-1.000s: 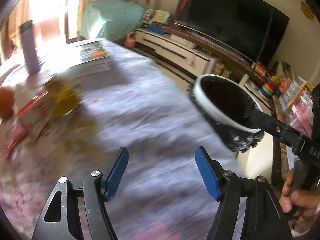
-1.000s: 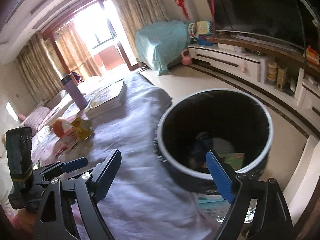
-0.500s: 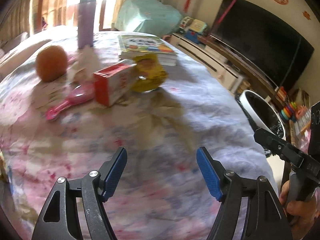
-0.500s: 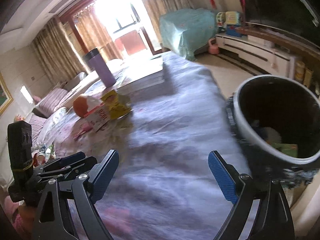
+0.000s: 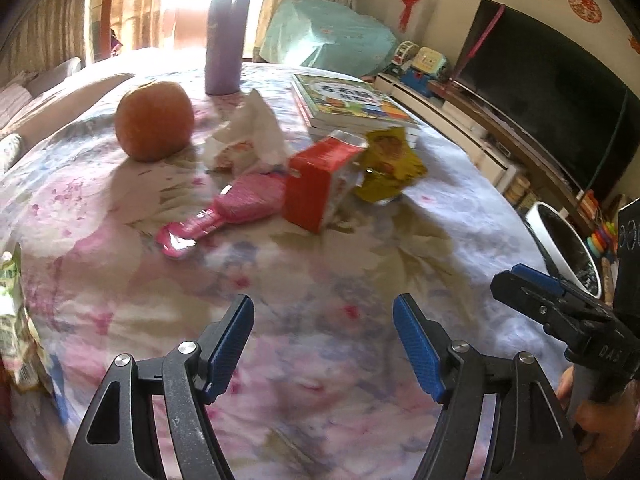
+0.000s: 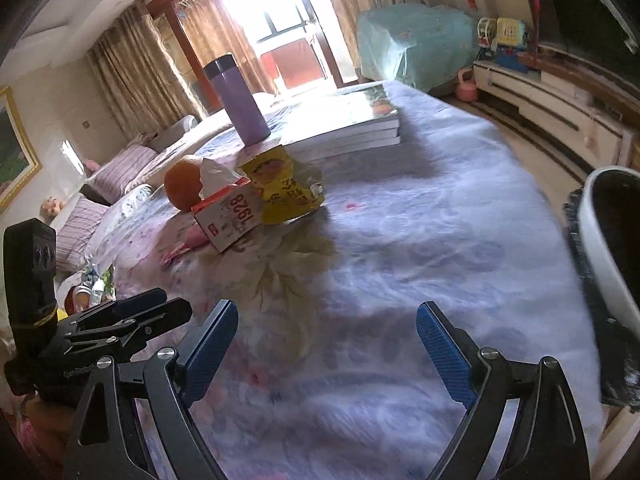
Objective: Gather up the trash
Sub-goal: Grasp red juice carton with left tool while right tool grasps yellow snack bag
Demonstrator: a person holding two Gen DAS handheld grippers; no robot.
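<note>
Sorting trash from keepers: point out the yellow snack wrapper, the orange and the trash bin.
yellow snack wrapper (image 5: 390, 166), left wrist view, crumpled front face.
orange (image 5: 154, 120), left wrist view, middle of the fruit.
trash bin (image 6: 600, 248), right wrist view, white rim.

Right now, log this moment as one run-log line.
left gripper: jaws open, empty | right gripper: jaws open, empty | yellow wrapper: on table, beside red tissue box | trash bin: off table's right edge

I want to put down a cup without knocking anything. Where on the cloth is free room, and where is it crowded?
Free: the cloth between the open right gripper, the yellow wrapper and the bin; also ahead of the left gripper. Crowded: around the tissue box, orange, pink brush and books.
</note>
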